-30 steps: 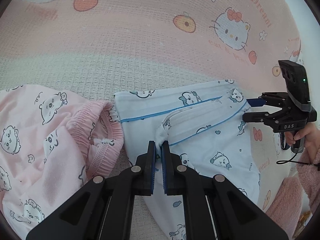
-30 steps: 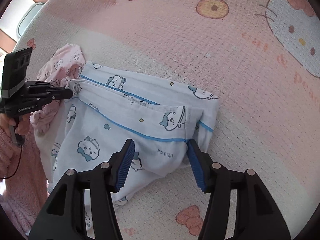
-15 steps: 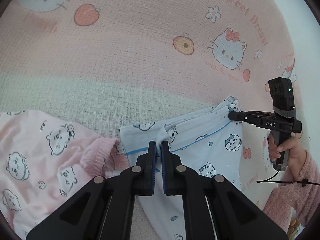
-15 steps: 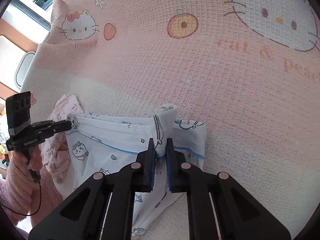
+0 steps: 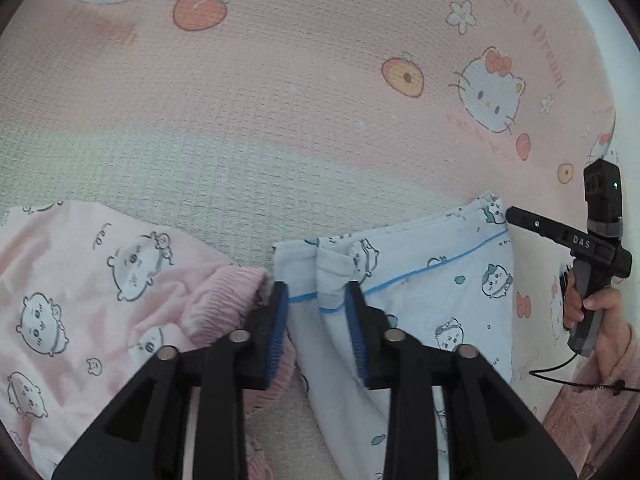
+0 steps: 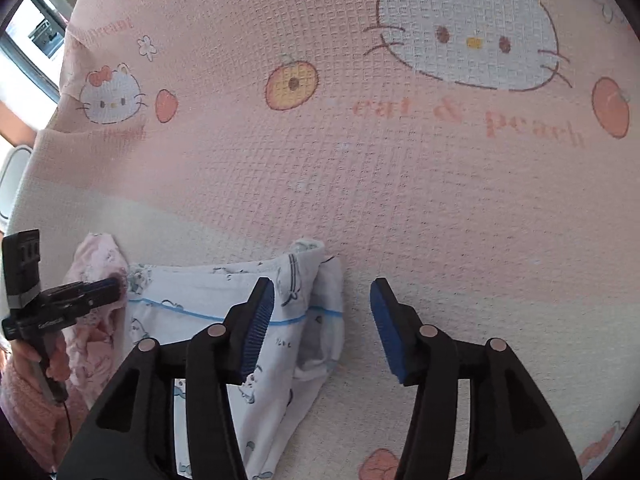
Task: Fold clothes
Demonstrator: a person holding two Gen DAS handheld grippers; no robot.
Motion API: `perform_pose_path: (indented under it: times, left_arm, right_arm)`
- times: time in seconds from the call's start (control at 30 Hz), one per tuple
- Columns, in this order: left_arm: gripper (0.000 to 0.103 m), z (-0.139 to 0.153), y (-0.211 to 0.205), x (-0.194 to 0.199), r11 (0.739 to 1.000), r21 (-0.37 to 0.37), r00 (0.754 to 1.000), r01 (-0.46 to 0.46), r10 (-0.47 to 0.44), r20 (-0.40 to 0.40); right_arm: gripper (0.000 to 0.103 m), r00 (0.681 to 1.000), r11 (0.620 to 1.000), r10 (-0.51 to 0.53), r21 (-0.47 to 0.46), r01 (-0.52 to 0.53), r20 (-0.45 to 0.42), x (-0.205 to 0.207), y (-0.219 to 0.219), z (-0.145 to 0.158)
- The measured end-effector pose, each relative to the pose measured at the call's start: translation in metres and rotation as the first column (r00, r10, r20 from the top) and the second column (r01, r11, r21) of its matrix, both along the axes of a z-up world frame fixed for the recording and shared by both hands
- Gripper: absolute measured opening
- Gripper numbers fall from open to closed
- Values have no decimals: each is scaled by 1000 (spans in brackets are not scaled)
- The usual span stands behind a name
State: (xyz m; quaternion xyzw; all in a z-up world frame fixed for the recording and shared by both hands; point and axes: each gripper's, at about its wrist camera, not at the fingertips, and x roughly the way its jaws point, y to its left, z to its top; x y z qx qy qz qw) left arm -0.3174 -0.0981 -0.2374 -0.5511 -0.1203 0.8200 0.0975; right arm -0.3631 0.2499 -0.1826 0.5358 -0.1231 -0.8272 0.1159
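Observation:
A light blue printed garment with blue piping lies folded on the pink blanket; it also shows in the right wrist view. My left gripper is open, its fingers either side of the garment's left folded corner. My right gripper is open at the garment's right corner, which lies between its fingers, nearer the left one. The right gripper also shows in the left wrist view, the left gripper in the right wrist view.
A pink printed garment lies bunched directly left of the blue one, touching it. The pink Hello Kitty blanket covers the whole surface beyond. The person's pink-sleeved hands hold both grippers.
Both grippers carried the blue garment's near edge forward, folding it over, then opened and let the cloth go. The right gripper had shut on the corner half a second ago.

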Motion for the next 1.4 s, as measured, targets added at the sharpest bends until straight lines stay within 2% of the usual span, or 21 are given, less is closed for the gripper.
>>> perform_pose_path:
  times: [0.13,0.17,0.2,0.37,0.57,0.7,0.8,0.93,1.07,1.17,1.2,1.33,1.4]
  left_arm:
    - [33,-6,19,-3,997,-80,1000,11,-13,-21]
    - [7,-8,21,-5,996,-93,1000,13,-15,-16]
    - [4,-10,23,-7,994,-107,1000,15,-16,-12]
    - [3,-7,14,-4,993,-120,1000,-10,10,-3]
    - [4,6,-8,6,993,-108,999,-48,47,-9]
    - [4,5,-4,5,989,-145,999,-33,33,-4]
    - [4,5,-4,5,987,-155,999,-33,35,9]
    - [4,7,-11,13,982,-184,998,-47,54,32]
    - [4,9,-19,20,984,-173,998,-49,57,37]
    - [4,8,-14,20,981,-190,998,-40,48,39]
    - [4,8,-12,19,979,-200,998,-35,43,38]
    - [4,12,-6,20,980,-198,999,-23,29,30]
    - [4,13,-7,21,982,-188,999,-18,24,31]
  right_arm:
    - [52,998,996,68,51,-68,15,-5,-17,-2]
    - [52,997,993,82,83,-83,11,-4,-23,-2]
    - [52,996,992,92,83,-92,6,-3,-27,0]
    - [52,993,989,115,96,-116,18,0,-34,5]
    - [52,985,947,162,271,-172,60,9,-42,-3]
    - [51,979,940,198,274,-202,43,8,-53,-4]
    - [51,977,921,183,330,-209,108,2,-57,-20]
    - [51,978,971,185,134,-197,98,11,-46,-10]
    - [51,980,965,198,170,-199,25,17,-44,9]
    - [52,969,963,247,111,-247,19,7,-52,8]
    - [51,964,960,264,84,-266,26,3,-56,6]
    - [51,949,961,269,18,-276,167,-4,-63,-27]
    - [51,955,964,261,8,-264,145,7,-56,-23]
